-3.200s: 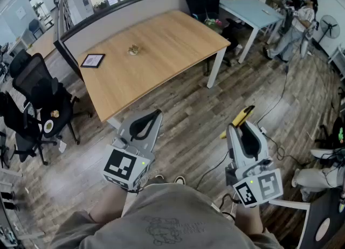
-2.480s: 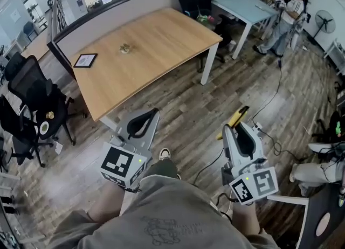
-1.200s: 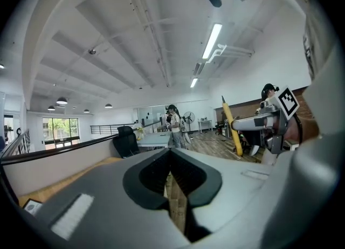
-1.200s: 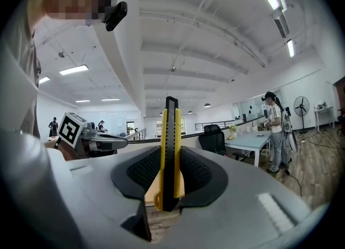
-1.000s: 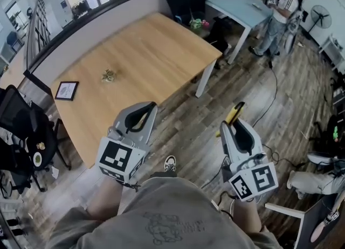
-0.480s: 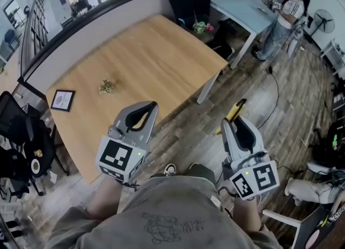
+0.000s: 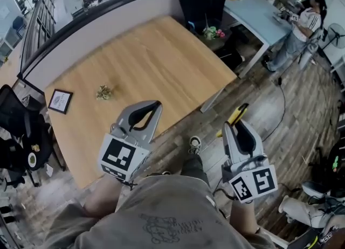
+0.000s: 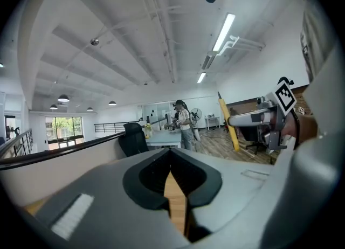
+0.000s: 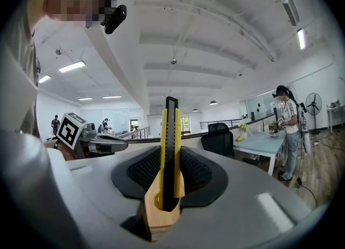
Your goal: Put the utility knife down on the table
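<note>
My right gripper (image 9: 168, 173) has its jaws pressed on the utility knife (image 9: 168, 145). The knife stands upright between my fingers, its yellow-and-black body poking out well past the fingertips. In the head view it is held in the air over the wooden floor (image 7: 269, 108), off the near edge of the wooden table (image 7: 161, 48), which lies ahead and to the left of these fingers. My left gripper (image 7: 155, 105) has its jaws drawn together with nothing between them, and its fingertips hang over the table's near edge. Farther ahead and left of those fingers, a small greenish object (image 7: 104, 91) and a framed picture (image 7: 59, 101) lie on the tabletop.
</note>
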A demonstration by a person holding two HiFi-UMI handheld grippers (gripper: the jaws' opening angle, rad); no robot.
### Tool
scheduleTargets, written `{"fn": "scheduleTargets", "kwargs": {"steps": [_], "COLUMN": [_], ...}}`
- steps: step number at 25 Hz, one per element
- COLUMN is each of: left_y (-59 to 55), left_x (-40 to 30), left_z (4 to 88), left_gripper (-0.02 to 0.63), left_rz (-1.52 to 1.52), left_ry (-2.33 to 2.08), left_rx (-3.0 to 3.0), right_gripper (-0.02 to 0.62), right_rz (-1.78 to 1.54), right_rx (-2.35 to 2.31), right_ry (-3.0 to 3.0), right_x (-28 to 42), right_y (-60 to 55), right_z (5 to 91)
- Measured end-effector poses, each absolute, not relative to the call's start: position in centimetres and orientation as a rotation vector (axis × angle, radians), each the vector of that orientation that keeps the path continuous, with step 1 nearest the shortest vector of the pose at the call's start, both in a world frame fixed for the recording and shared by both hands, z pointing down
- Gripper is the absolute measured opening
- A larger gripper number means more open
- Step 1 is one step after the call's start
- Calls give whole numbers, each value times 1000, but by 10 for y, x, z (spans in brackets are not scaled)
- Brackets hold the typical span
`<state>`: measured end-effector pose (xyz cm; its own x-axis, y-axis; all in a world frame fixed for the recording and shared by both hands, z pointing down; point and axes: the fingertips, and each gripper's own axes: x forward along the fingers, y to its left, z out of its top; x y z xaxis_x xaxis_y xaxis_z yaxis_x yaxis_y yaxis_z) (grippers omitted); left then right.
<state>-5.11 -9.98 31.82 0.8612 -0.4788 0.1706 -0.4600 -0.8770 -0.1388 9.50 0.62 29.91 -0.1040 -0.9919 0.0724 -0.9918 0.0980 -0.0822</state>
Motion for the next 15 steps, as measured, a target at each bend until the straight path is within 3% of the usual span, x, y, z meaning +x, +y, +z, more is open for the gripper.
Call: {"fn": "scheduleTargets", "kwargs": {"steps": [15], "left_y": [-231], "left_x": [65], "left_z": [311], "left_gripper": [2], "left_rz": [-395], "left_ry": [1011], "left_rx": [-2873], "right_gripper": [123], "right_rz": [-216], "right_rx": [-1820], "right_ry": [2573], "right_x": [218], "right_y": [-158], "right_z": [293]}}
